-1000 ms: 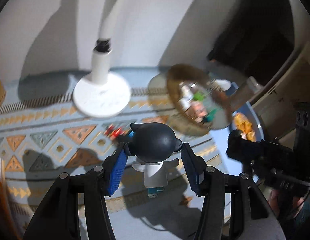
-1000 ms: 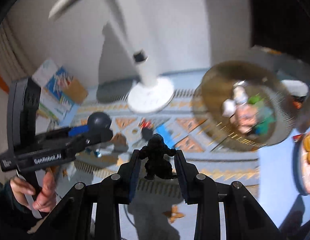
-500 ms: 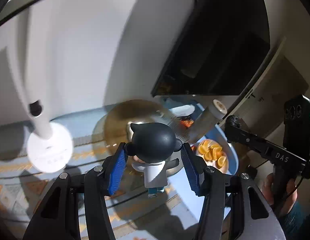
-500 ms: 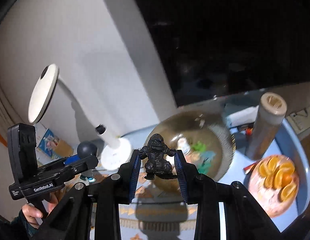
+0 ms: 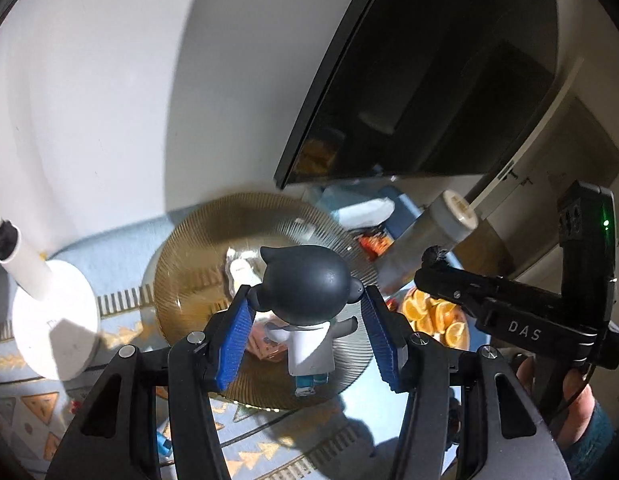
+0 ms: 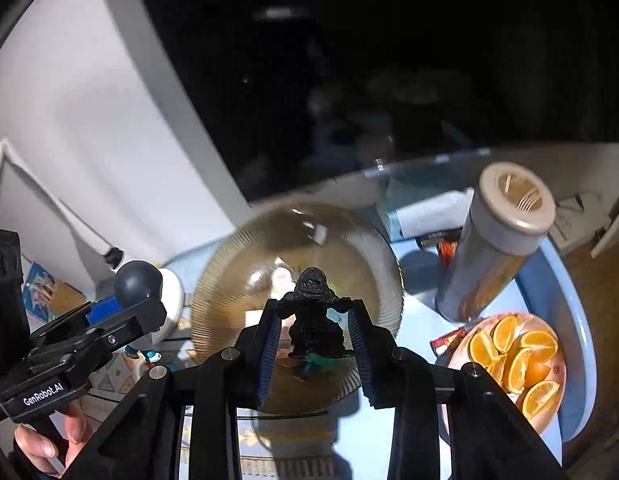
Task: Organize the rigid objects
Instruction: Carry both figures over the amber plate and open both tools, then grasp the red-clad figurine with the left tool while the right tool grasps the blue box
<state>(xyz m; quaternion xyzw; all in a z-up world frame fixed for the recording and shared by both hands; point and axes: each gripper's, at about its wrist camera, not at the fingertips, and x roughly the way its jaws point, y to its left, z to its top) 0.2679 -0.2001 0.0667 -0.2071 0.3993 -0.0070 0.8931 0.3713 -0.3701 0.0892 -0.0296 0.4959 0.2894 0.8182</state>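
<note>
I'm mid-carry: my left gripper (image 5: 307, 330) clamps the round-headed figurine (image 5: 307, 300), my right gripper (image 6: 311, 340) the black monster figure (image 6: 311, 312) — both centre frame, above the amber glass bowl (image 5: 189, 264). Next, I'd lower and release inside. A second ago the patterned mat lay beneath them instead.

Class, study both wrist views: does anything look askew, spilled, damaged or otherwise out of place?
Nothing stands out. Each hand-held gripper holds its figure upright over the ribbed amber dish: the left a big-headed doll, the right a black monster figure.
</note>
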